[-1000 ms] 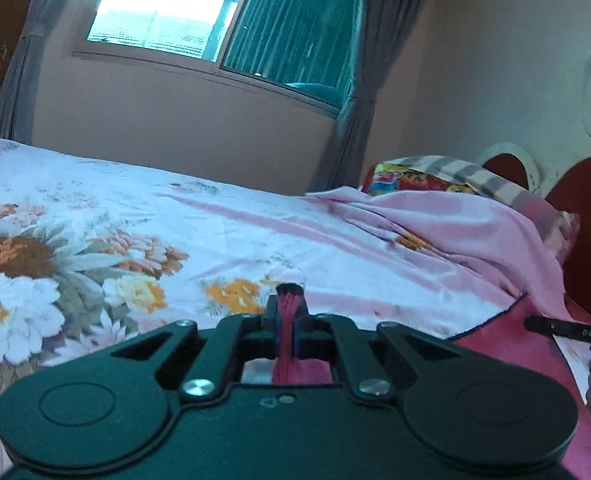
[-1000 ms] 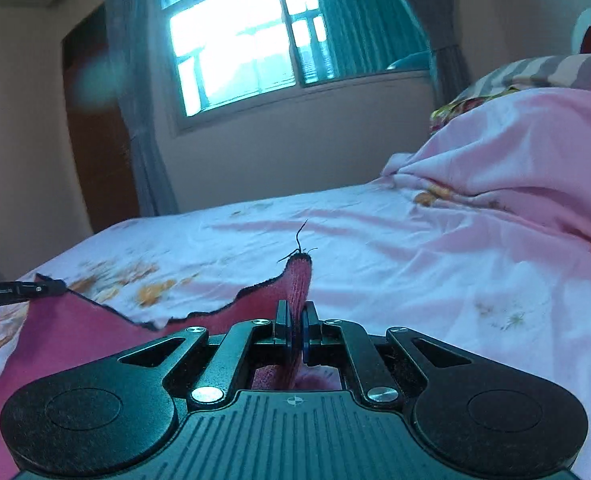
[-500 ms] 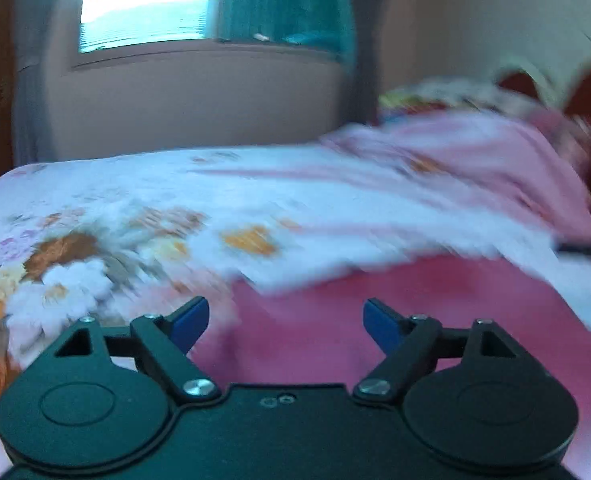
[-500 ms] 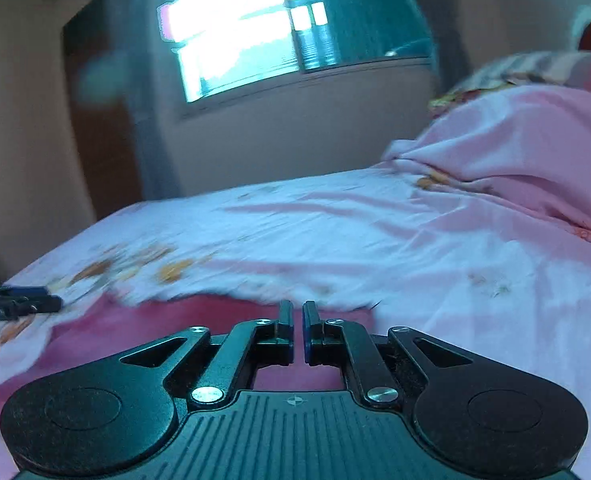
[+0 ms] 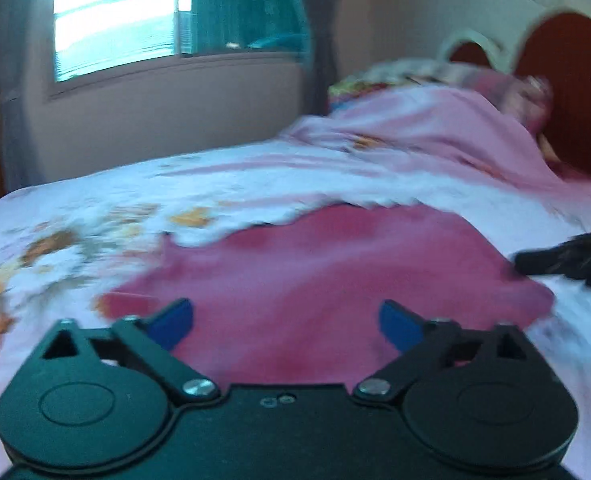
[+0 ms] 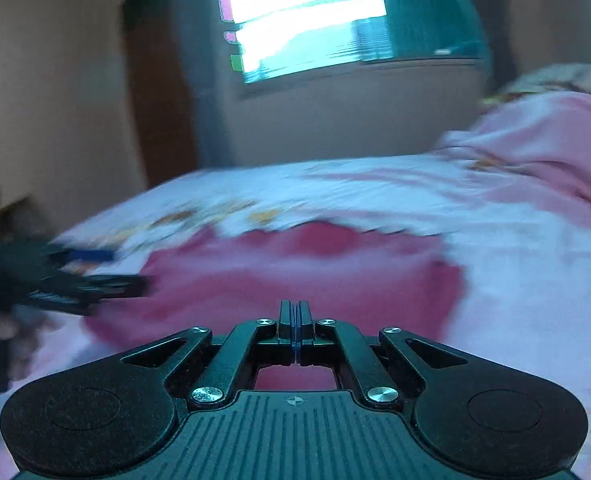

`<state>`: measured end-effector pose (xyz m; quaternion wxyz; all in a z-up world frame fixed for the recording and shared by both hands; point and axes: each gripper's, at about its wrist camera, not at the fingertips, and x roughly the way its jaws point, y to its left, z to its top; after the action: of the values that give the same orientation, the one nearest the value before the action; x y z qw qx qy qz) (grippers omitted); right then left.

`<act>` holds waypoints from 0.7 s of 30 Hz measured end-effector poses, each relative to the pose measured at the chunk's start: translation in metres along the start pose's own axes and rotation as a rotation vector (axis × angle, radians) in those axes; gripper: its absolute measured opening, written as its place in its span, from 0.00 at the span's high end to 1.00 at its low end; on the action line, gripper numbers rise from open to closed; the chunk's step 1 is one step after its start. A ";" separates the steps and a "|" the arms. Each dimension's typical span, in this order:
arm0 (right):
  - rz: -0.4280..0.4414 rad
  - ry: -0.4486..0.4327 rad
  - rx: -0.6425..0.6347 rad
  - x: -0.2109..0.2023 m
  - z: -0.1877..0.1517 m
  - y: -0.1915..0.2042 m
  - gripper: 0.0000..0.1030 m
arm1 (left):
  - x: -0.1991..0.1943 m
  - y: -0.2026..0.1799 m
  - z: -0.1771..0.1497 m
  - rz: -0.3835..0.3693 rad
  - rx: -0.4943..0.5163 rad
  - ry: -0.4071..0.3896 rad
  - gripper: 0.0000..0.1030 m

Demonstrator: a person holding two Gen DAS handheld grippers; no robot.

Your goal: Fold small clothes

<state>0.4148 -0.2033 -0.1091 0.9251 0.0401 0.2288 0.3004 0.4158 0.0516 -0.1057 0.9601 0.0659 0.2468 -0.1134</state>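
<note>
bed (image 5: 279,176) covered by a white sheet (image 6: 507,264) printed with orange and brown flowers, blurred in both views. lying flat on the sheet, near the middle: a dark pink cloth (image 5: 335,276), spread out, its far edge wavy and dark-trimmed. toward the head of the bed: a heaped light pink blanket (image 5: 435,132) resting on the sheet, with a multicoloured pillow (image 5: 359,84) just behind it. a red-brown headboard (image 5: 567,92) with a pale scalloped rim closes the bed's far right end.
</note>
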 end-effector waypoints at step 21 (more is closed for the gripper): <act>0.001 0.222 0.083 0.043 -0.016 0.007 0.99 | 0.021 -0.018 -0.024 0.058 -0.076 0.119 0.08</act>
<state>0.4347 -0.1738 -0.1390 0.8914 0.0450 0.3423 0.2937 0.4179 0.0347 -0.1383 0.9485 0.0432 0.3056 -0.0720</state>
